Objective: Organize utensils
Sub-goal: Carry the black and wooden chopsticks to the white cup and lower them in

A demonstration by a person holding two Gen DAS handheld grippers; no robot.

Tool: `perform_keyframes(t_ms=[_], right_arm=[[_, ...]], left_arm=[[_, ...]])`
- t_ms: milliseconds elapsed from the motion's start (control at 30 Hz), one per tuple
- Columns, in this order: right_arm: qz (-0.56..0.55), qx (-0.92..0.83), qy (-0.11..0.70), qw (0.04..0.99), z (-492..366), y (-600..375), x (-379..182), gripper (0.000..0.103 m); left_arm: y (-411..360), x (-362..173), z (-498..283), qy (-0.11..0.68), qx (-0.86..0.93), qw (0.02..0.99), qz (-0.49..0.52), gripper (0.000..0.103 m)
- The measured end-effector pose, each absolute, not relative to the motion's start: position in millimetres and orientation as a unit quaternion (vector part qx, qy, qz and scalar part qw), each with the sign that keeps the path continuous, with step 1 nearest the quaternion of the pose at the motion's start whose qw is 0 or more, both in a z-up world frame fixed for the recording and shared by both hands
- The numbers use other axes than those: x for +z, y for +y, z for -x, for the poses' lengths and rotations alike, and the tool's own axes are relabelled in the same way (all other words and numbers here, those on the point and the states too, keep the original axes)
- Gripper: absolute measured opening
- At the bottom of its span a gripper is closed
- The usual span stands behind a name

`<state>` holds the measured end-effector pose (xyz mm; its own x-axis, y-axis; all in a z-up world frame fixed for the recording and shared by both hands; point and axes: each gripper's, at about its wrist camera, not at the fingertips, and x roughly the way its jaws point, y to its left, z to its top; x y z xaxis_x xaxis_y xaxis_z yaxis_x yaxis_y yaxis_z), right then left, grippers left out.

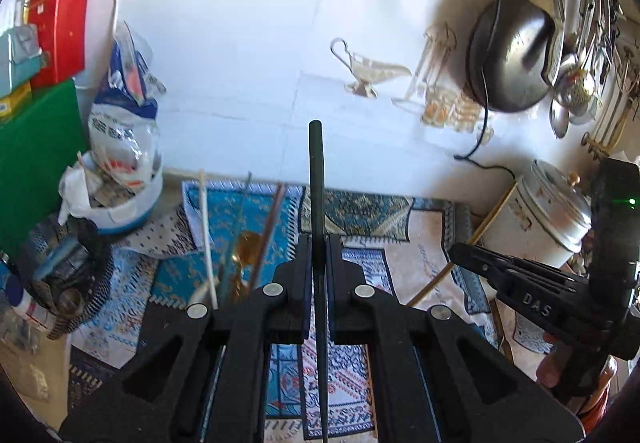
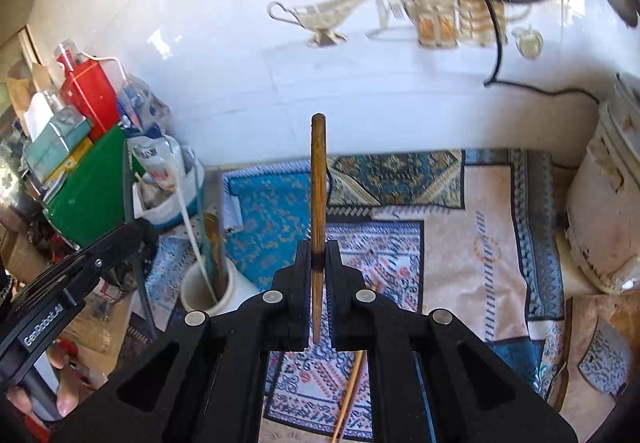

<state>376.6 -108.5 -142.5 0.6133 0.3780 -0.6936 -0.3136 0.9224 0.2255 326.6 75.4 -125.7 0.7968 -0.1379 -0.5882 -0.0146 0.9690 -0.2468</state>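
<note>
Above a patterned blue-and-cream cloth point(image 2: 472, 243), the left gripper point(image 1: 319, 255) pinches a dark green stick point(image 1: 316, 179); the right gripper point(image 2: 319, 259) pinches a brown wooden stick point(image 2: 318, 183).

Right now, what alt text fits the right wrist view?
The right gripper is shut on a brown wooden stick, held upright over a patterned cloth. At lower left a white holder contains several utensils, with the left gripper beside it.

Two grippers: left gripper point(image 1: 319, 251), right gripper point(image 2: 319, 255). Held sticks: one dark stick point(image 1: 316, 179), one brown wooden stick point(image 2: 318, 179). One white holder cup point(image 2: 200, 291). One white lidded pot point(image 1: 540, 211). One green board point(image 2: 92, 187).
</note>
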Motion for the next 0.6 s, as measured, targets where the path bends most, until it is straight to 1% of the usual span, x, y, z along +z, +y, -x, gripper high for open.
perform_keyframes(t_ms=[267, 600], right_arm=[[-0.037, 0.222, 0.361, 0.905, -372, -77, -111, 0.006], [-0.032, 0.260, 0.361, 0.895, -380, -33, -110, 0.006]], left_arm=[[105, -99, -332, 0.273, -0.006, 0.956, 0.111, 0.004], [145, -108, -362, 0.259, 0.041, 0.958, 0.116, 0.004]])
